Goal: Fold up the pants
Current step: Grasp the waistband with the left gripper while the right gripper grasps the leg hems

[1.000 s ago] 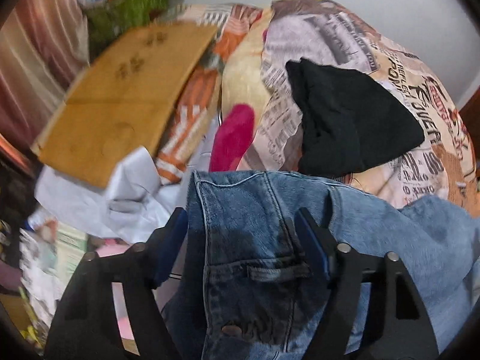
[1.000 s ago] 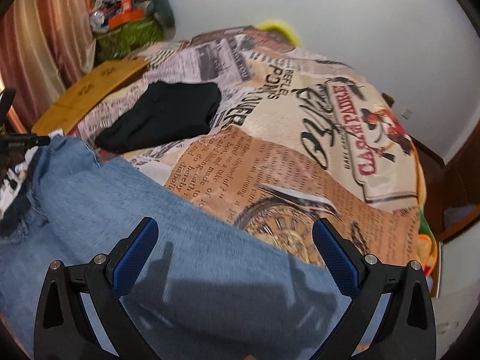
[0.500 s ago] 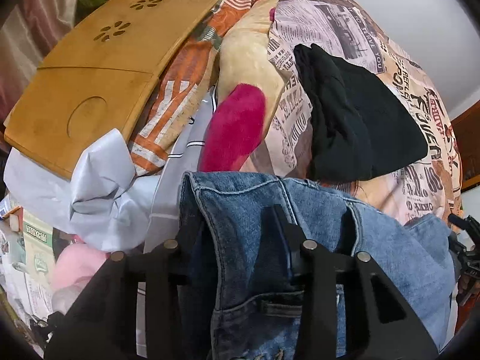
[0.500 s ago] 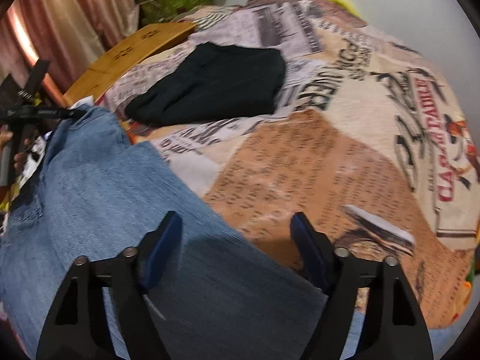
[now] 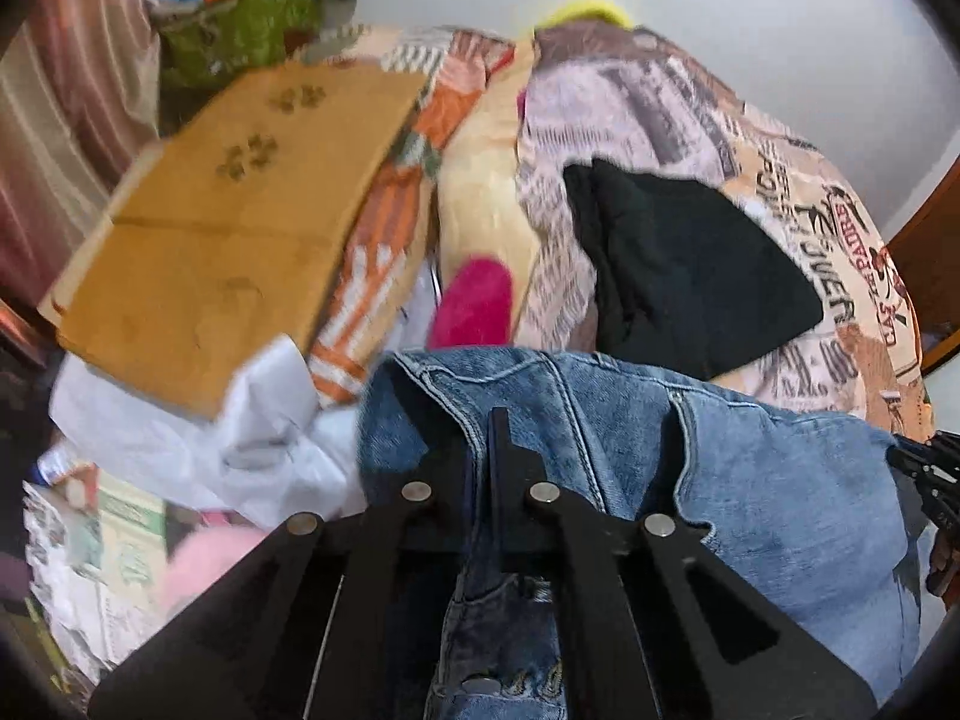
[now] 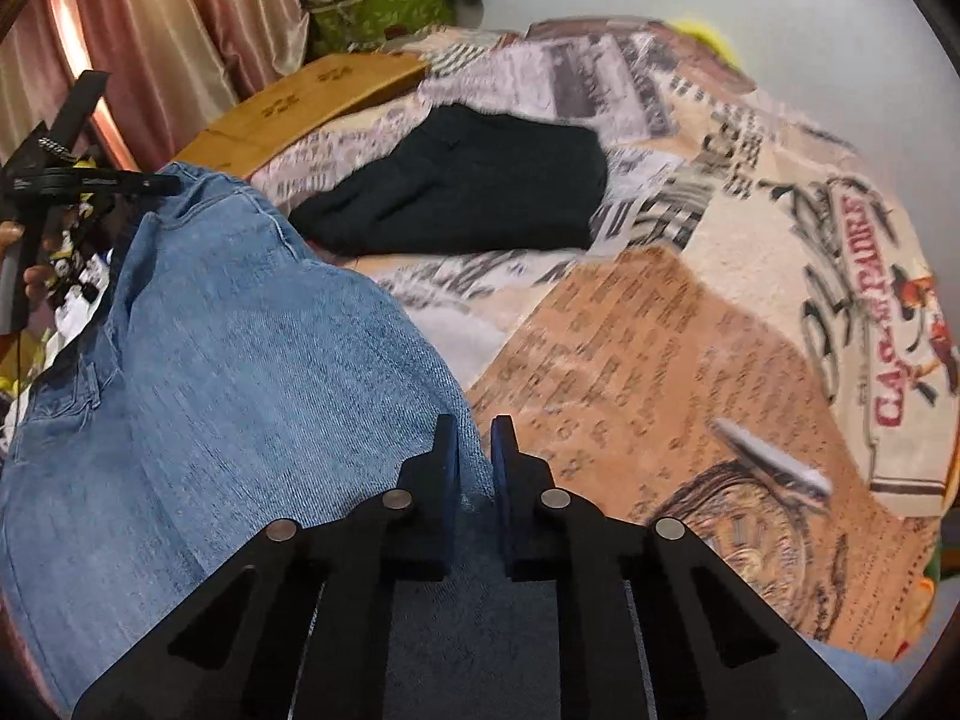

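Blue jeans [image 5: 750, 480] lie bunched across the near edge of a bed. My left gripper [image 5: 483, 429] is closing tight on the waistband near a belt loop, and denim folds over its left finger. In the right wrist view the jeans [image 6: 240, 390] spread to the left. There my right gripper [image 6: 474, 435] is closing on the denim's right edge, with a thin strip of cloth pinched between the blue pads [image 6: 447, 456]. The left gripper [image 6: 78, 180] shows at the far left, held by a hand [image 6: 27, 276]. The right gripper [image 5: 930, 480] peeks in at the left view's right edge.
A folded black garment [image 6: 468, 186] lies on the newspaper-print bedspread [image 6: 690, 360] beyond the jeans. A wooden lap tray [image 5: 228, 228] leans at the left, with white cloth [image 5: 240, 438] and a pink item [image 5: 474, 306] beside it. Curtains [image 6: 180, 42] and clutter stand at the back left.
Both grippers went from wide open to shut on the jeans. The left one lifted a little with the waistband. The right one shifted to the denim's right edge.
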{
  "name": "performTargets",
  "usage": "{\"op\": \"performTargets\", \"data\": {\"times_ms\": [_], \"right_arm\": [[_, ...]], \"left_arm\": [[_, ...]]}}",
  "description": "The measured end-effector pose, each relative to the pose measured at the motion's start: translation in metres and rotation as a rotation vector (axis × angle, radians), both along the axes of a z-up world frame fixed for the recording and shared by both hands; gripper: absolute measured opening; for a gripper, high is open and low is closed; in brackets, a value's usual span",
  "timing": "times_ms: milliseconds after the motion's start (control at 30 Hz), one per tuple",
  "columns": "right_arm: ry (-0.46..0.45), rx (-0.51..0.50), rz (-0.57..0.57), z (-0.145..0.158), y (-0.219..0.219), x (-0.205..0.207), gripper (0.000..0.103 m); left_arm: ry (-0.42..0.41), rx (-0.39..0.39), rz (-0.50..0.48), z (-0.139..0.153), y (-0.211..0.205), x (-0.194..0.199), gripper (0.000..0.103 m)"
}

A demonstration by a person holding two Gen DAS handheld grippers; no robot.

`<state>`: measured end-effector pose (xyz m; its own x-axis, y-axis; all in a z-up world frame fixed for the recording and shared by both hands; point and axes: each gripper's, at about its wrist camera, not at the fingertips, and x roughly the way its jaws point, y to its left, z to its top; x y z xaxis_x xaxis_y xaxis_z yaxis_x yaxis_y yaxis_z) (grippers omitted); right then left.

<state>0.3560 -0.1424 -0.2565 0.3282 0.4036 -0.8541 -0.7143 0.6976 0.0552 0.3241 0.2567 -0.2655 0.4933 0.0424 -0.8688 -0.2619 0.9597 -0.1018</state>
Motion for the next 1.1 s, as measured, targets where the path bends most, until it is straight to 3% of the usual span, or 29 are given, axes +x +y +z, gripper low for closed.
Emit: {"op": "performTargets", "data": {"times_ms": [133,267,333,533,633,667,767,833,867,933,1000,1100], "right_arm": [[-0.162,-0.018,-0.025,0.026,0.004,0.0,0.009],[-0.235,-0.03,-0.055,0.035,0.009,0.006,0.009],[-0.208,-0.05,-0.054,0.024,0.012,0.009,0.009],[-0.01,-0.059,-0.016,-0.006,0.008,0.02,0.011],[0.014,-0.064,-0.004,-0.013,0.009,0.029,0.023],[0.024,-0.066,-0.007,-0.016,0.01,0.032,0.032],[0.073,-0.02,-0.011,-0.022,0.009,0.045,0.034],[0.08,0.008,-0.01,-0.022,0.009,0.045,0.028],[0.075,0.017,-0.007,-0.021,0.01,0.043,0.013],[0.077,0.021,0.001,-0.02,0.014,0.038,0.01],[-0.021,-0.008,-0.023,-0.012,0.016,0.031,0.009],[-0.093,0.024,-0.062,0.007,0.012,0.024,0.009]], "left_arm": [[-0.069,0.029,0.002,0.027,0.003,0.007,0.003],[-0.059,0.035,0.002,0.023,0.0,0.019,0.003],[-0.021,0.027,0.001,0.008,0.0,0.024,0.003],[0.062,-0.035,0.012,-0.034,0.005,0.037,0.003],[0.097,-0.061,0.02,-0.048,0.008,0.048,0.006],[0.104,-0.07,0.021,-0.052,0.009,0.05,0.007],[0.123,-0.11,0.028,-0.064,0.012,0.059,0.008],[0.108,-0.104,0.028,-0.064,0.012,0.061,0.007],[0.097,-0.088,0.026,-0.061,0.01,0.061,0.005],[0.071,-0.057,0.013,-0.051,0.007,0.06,0.004],[0.037,-0.034,0.002,-0.037,0.005,0.055,0.004],[-0.03,-0.009,-0.017,-0.01,0.003,0.042,0.004]]}}
